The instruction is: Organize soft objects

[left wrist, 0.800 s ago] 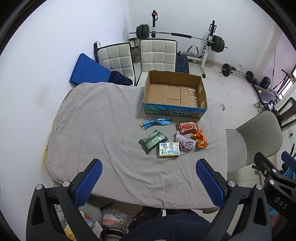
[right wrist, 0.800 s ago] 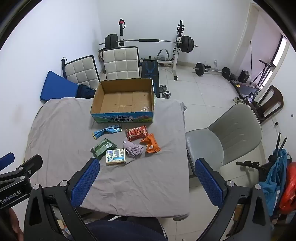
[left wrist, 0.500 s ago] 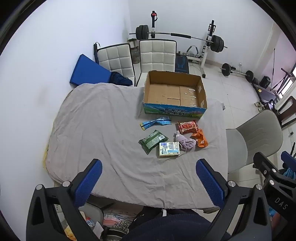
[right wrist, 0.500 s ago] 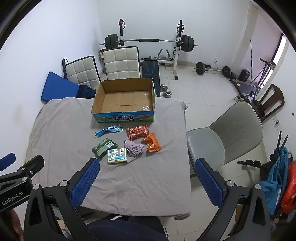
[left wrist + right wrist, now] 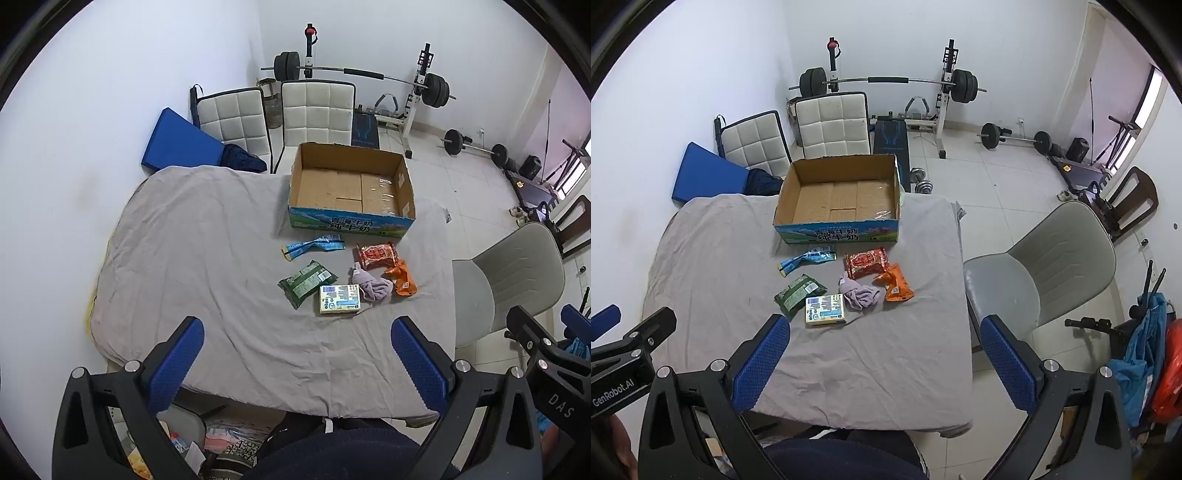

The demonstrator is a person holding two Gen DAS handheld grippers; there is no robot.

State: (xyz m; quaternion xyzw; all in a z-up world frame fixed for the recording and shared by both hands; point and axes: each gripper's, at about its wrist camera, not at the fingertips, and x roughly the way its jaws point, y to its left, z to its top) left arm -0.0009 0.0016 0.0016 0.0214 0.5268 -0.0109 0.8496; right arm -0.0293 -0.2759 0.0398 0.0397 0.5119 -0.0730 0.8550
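An empty open cardboard box [image 5: 351, 192] [image 5: 842, 199] stands at the far side of a table with a grey cloth [image 5: 207, 258] [image 5: 713, 251]. In front of it lie a blue packet [image 5: 314, 245] [image 5: 807, 256], a green packet [image 5: 306, 282] [image 5: 798, 290], a red packet [image 5: 376, 254] [image 5: 866, 261], an orange packet [image 5: 400, 282] [image 5: 895, 284], a purple cloth [image 5: 371, 286] [image 5: 860, 295] and a pale yellow box [image 5: 340, 299] [image 5: 825, 310]. My left gripper [image 5: 295, 365] and right gripper [image 5: 882, 362] are open, empty, high above the table's near edge.
A grey chair [image 5: 509, 273] [image 5: 1045, 266] stands right of the table. Two white chairs [image 5: 314, 107] [image 5: 831, 123] and a blue mat [image 5: 181, 144] are behind it. A barbell rack [image 5: 886, 81] and weights stand at the back wall.
Both grippers have drifted slightly; the right wrist view has shifted a little toward the table. The objects on the table have not moved.
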